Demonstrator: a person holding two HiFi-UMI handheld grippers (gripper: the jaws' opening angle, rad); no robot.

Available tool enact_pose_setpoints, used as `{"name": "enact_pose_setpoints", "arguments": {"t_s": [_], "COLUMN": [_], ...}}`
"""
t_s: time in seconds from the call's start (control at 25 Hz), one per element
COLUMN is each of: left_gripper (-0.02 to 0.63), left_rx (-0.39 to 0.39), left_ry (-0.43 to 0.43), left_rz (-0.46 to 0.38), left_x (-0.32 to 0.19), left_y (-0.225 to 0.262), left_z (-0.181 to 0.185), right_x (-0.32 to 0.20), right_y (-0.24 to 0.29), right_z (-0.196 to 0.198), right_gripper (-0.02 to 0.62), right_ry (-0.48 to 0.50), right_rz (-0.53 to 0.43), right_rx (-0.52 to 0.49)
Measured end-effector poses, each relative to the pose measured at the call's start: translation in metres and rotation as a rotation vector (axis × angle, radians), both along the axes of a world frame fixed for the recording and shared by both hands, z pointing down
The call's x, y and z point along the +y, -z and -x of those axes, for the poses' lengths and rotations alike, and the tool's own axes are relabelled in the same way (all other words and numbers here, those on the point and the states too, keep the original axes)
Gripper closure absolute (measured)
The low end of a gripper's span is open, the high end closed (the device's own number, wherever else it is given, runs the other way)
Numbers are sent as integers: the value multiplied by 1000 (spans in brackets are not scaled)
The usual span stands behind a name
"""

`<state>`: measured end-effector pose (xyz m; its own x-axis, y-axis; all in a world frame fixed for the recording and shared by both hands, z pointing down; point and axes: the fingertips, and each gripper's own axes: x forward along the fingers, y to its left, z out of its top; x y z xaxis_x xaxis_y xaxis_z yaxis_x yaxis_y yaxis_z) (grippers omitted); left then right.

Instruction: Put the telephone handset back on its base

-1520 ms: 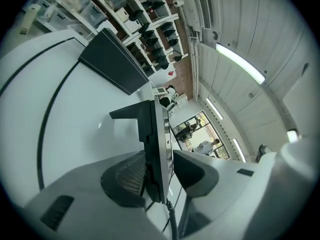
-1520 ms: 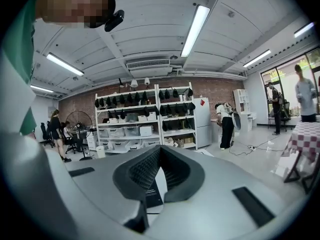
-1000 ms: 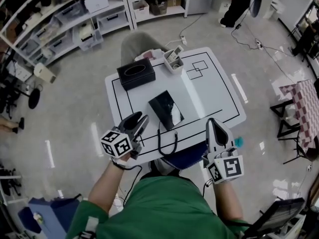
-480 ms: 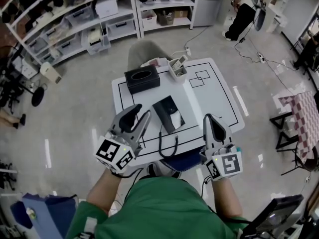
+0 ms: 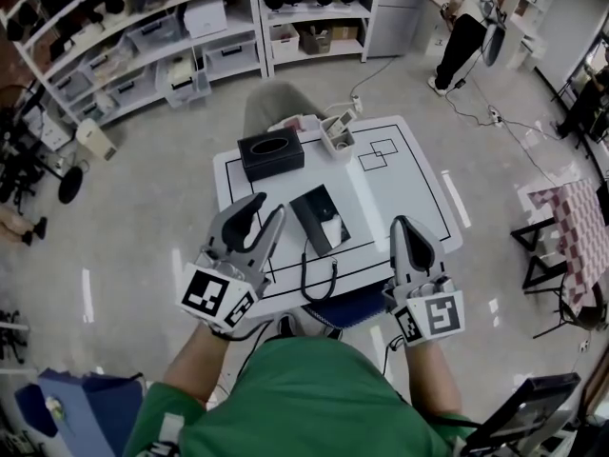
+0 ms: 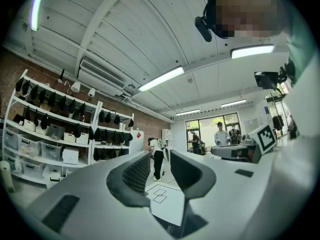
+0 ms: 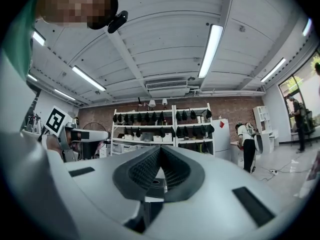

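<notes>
A black telephone (image 5: 319, 219) with a pale patch on it lies in the middle of the white table (image 5: 409, 184). Its black cord (image 5: 320, 276) loops down to the table's near edge. I cannot tell the handset apart from the base. My left gripper (image 5: 266, 208) hovers above the table's near left part, left of the telephone, jaws apart and empty. In the left gripper view the left gripper (image 6: 161, 169) shows a clear gap with the table beyond. My right gripper (image 5: 405, 225) hangs over the near right edge, shut on nothing, and the right gripper (image 7: 161, 161) shows its pads meeting.
A black tissue box (image 5: 271, 153) sits at the table's far left and a small holder (image 5: 338, 133) at the far middle. Square outlines (image 5: 378, 150) mark the far right part. Shelves (image 5: 143, 46) stand behind, and a person (image 5: 461, 27) stands far right.
My left gripper has risen toward the camera and shifted slightly left, its jaws spread wider. The right gripper has hardly moved. The telephone lies as before.
</notes>
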<state>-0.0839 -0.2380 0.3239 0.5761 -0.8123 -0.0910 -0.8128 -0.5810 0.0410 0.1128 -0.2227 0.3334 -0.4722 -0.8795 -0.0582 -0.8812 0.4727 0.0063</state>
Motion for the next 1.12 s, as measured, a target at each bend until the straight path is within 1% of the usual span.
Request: {"name": "enact_pose_setpoints", "arguments": {"t_s": [0.48,1.12], "left_gripper": [471,471], "left_rx": [-8,-10], "left_ry": [1,2], "left_rz": [-2,21], "left_x": [-4,-9], "left_y": [-4,-17], "left_z": [-1,6], "right_x": [0,-2], "right_y": [-3,-6], "right_z": [-3,1], "right_gripper": [575,575], "right_ry": [-12,-17], "right_rz": [13,11], "right_rx": [11,12]}}
